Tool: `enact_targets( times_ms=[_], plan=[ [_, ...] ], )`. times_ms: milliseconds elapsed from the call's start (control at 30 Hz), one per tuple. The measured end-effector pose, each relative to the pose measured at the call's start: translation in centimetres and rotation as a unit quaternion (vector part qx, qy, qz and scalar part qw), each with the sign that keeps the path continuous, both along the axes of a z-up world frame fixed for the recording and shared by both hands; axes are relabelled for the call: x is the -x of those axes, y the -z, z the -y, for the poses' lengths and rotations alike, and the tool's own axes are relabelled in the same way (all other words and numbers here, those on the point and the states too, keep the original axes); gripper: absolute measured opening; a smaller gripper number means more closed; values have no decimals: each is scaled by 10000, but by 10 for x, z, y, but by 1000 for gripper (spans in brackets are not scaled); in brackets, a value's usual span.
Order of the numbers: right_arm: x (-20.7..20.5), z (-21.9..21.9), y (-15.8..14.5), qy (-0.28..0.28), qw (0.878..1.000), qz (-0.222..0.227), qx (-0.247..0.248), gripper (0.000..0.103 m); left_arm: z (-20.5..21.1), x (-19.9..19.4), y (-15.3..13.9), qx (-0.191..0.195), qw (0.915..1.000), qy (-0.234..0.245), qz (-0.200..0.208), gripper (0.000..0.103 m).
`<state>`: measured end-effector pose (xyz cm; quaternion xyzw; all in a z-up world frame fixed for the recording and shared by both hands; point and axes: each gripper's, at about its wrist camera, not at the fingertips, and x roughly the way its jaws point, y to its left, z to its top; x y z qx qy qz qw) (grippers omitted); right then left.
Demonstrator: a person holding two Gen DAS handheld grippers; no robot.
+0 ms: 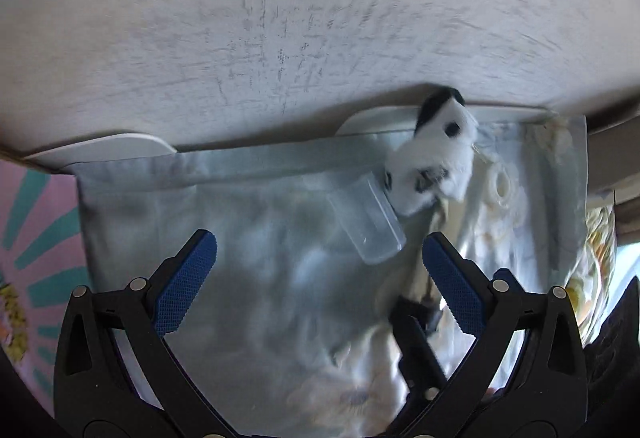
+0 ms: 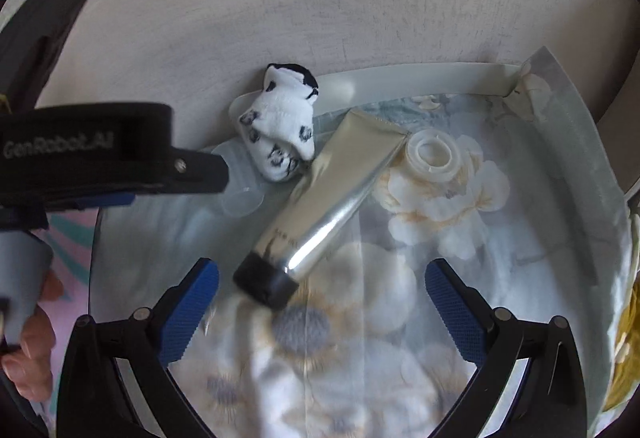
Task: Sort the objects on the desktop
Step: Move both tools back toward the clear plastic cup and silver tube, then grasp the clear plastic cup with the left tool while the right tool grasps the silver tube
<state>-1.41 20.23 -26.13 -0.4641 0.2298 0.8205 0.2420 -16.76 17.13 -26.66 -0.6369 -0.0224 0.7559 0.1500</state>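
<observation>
Silver tube (image 2: 328, 198) with black cap lies diagonally in the clear bin (image 2: 420, 76), cap end between the right gripper (image 2: 322, 302) fingers, untouched. Plush toy (image 2: 282, 130) leans on the bin's far rim, touching the tube; white ring (image 2: 434, 154) sits just beside it. Both right and left gripper (image 1: 320, 278) jaws spread wide, holding nothing

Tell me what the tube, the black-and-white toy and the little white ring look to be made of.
Tube: glossy silver, probably soft metal or foil laminate, given its bright streak and crimped flat end; matte black cap.
Toy: plush fabric, fuzzy surface with a stitched seam.
Ring: off-white and matte, likely moulded plastic; too small to be sure.
</observation>
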Motion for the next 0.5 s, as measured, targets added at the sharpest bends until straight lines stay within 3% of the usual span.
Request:
enact_targets(
  times_ms=[100, 333, 500],
  plan=[
    [10, -3, 5, 90, 9999, -20, -92, 102, -7, 2, 13, 157, 9998, 38, 122, 100],
    [22, -11, 10, -62, 9989, 261, -384, 76, -9, -1, 14, 171, 9998, -9, 47, 88],
    [9, -23, 7, -113, 9985, 358, -388, 73, -6, -1, 11, 169, 9997, -151, -64, 80]
  ],
)
